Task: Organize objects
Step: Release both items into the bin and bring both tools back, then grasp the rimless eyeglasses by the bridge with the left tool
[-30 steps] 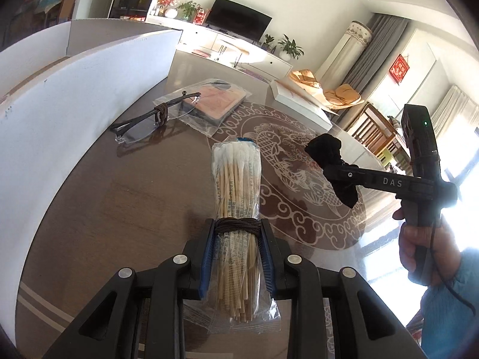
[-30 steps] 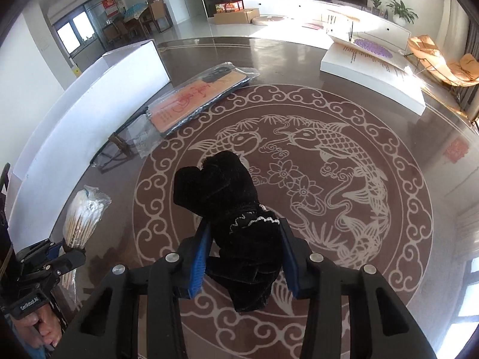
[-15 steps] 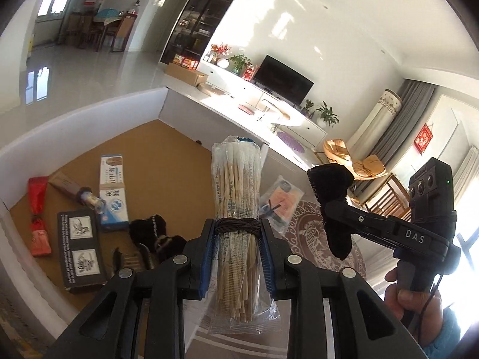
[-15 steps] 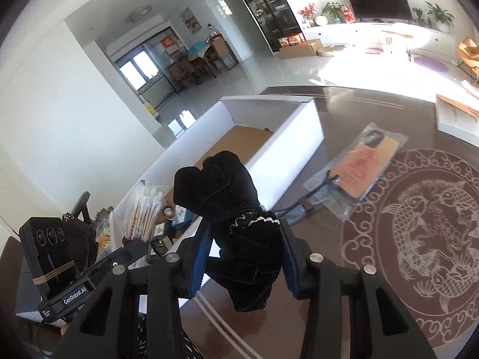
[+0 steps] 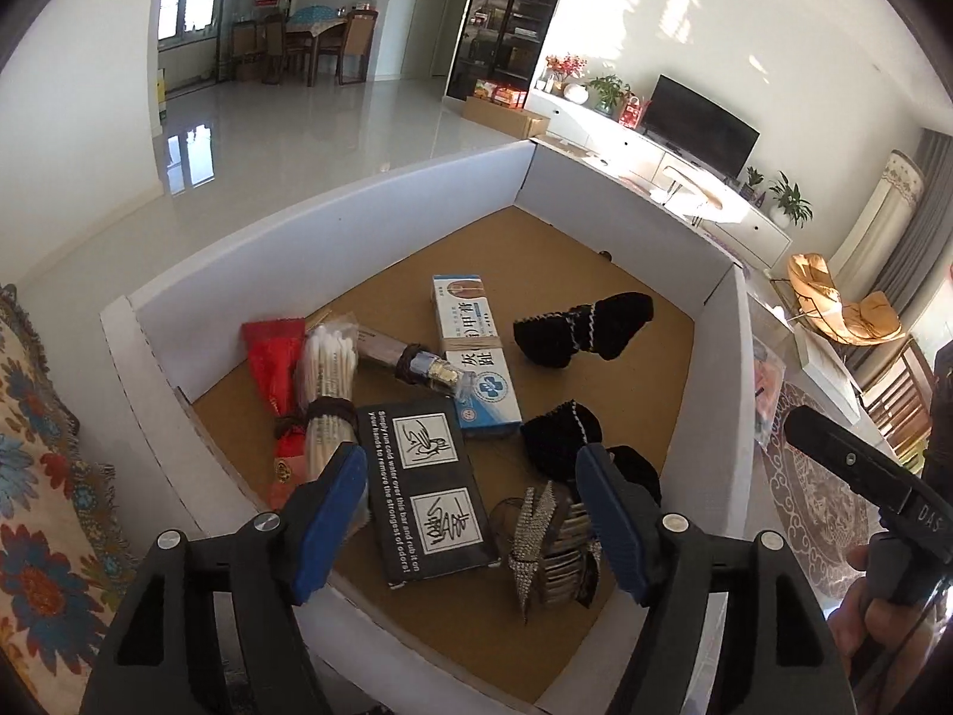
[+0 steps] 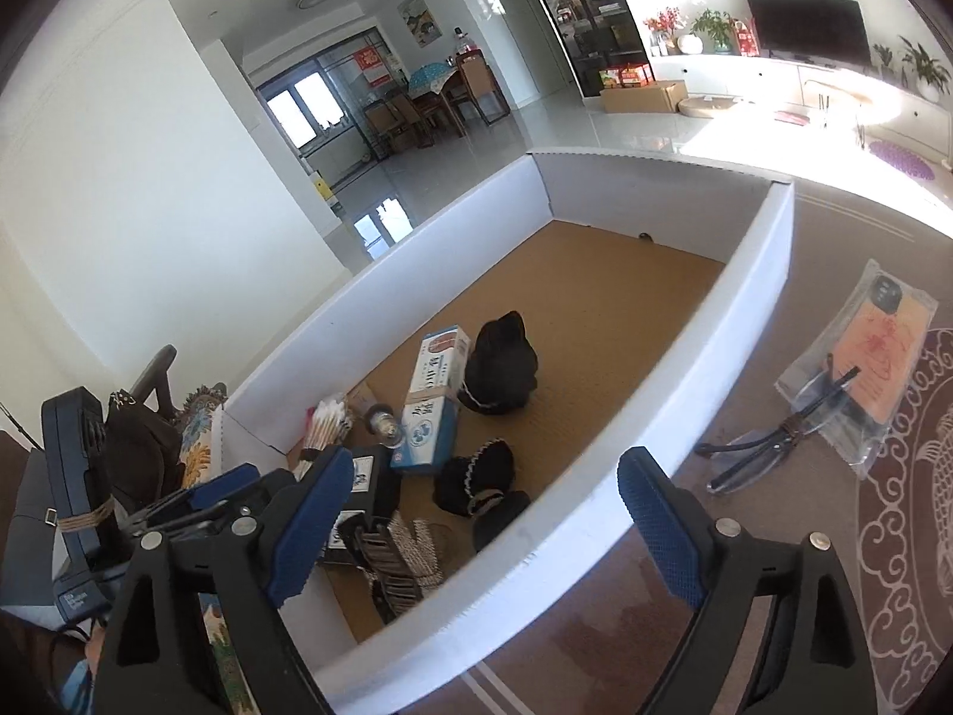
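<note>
- Only the right wrist view takes in the glasses (image 6: 780, 447) and the bagged phone case (image 6: 875, 369) out on the dark table (image 6: 685, 614) beside the white box (image 6: 703, 393); the left wrist view looks straight down into the box instead.
- The cotton swab bundle (image 5: 327, 381) lies on the box floor by the red pouch (image 5: 274, 369), long axis running away from the camera, tips towards the far wall; the black pouch (image 5: 586, 328) lies crosswise further in.
- Left gripper (image 5: 470, 512) has its fingers spread wide, nothing between them; right gripper (image 6: 476, 530) likewise spread and empty, over the box's near wall.
- The bundle's near end is hidden behind the left finger; the glittery item (image 5: 548, 542) is hard to make out.
</note>
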### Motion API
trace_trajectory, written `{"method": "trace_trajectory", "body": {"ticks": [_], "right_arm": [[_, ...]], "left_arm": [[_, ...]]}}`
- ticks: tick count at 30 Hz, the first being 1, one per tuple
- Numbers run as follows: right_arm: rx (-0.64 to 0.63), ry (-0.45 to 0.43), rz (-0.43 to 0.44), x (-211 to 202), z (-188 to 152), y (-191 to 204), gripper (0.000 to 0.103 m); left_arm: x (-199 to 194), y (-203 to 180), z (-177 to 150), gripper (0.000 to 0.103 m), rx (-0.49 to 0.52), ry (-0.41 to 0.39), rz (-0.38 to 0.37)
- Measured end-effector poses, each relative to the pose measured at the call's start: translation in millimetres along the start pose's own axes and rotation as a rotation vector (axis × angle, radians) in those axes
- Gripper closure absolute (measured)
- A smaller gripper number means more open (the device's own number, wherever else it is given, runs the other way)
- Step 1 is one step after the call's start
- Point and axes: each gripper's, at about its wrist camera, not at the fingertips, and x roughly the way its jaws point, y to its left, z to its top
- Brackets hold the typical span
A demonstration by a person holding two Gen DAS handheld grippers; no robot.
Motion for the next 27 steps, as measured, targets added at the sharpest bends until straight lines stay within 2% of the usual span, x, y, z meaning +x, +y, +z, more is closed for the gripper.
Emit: {"method": "trace_trajectory", "body": {"ticks": [3, 6, 8, 10, 13, 18, 27], "right_arm": [[-0.053, -0.023, -0.175, -34.1, -33.8, -49.4, 0.009], [-0.043, 0.002, -0.344, -66.2, -73.1, -109.5, 0.008], [-0.003, 0.035, -0.424, -87.0, -96.7, -148.0, 0.008], [0.054, 0.053, -0.467, -106.0, -115.9, -177.0, 0.008], [0.133, 0.045, -0.494, -127.2, -137.7, -203.4, 0.008], [0.191, 0.05, -0.492, -132.2, -160.0, -210.9, 0.008], [0.202, 0.036, -0.475, -129.4, -171.4, -207.4, 0.007]], "left_arm": [[-19.7, -40.8, -17.6, 0.031, 0.074, -0.024, -0.099], [-36.0, -89.9, -37.6, 0.027, 0.174, -0.051, -0.202], [-43.2, -121.3, -51.3, 0.016, 0.23, -0.059, -0.265], [-45.4, -147.7, -66.8, 0.015, 0.292, -0.058, -0.308], [-42.3, -182.2, -91.3, 0.015, 0.395, -0.017, -0.32], [-37.2, -218.6, -122.9, 0.015, 0.495, 0.035, -0.327], [-27.6, -238.5, -149.1, 0.015, 0.588, 0.078, -0.291]]}}
